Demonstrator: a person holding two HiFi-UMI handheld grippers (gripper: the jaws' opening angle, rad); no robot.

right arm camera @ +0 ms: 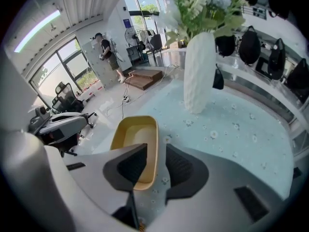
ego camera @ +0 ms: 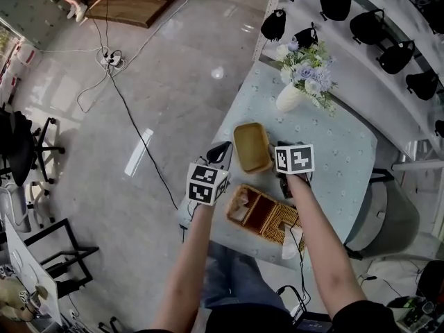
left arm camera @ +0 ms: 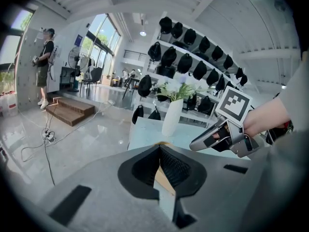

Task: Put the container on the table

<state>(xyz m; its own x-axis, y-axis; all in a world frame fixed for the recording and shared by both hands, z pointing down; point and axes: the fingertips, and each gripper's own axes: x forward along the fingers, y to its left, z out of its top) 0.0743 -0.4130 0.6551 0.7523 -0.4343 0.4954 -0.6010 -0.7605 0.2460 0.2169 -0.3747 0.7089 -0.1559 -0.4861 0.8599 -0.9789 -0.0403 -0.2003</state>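
The right gripper (right arm camera: 155, 154) is open: its two dark jaws stand well apart with nothing pinched. The container (right arm camera: 137, 144) - a shallow yellow tub, empty - sits flat on the table (right arm camera: 236, 129) just below and ahead of these jaws. Its right rim runs up through the gap, and neither pad touches it. Farther ahead of the tips, slightly right, a white vase (right arm camera: 199, 71) of flowers stands upright, well apart from the container.

The left gripper (left arm camera: 159, 150) is closed, its jaw tips meeting in a point with nothing clamped. A tan sliver shows in the slit under the tips - probably the container's edge, though too little of it is visible to be sure. The right gripper hangs ahead and to the right of the left one, and the vase stands beyond both.

In the head view the container lies between the two grippers and a little past them. A wicker basket (ego camera: 263, 215) sits behind the tips, between the forearms, near the container but apart from it.
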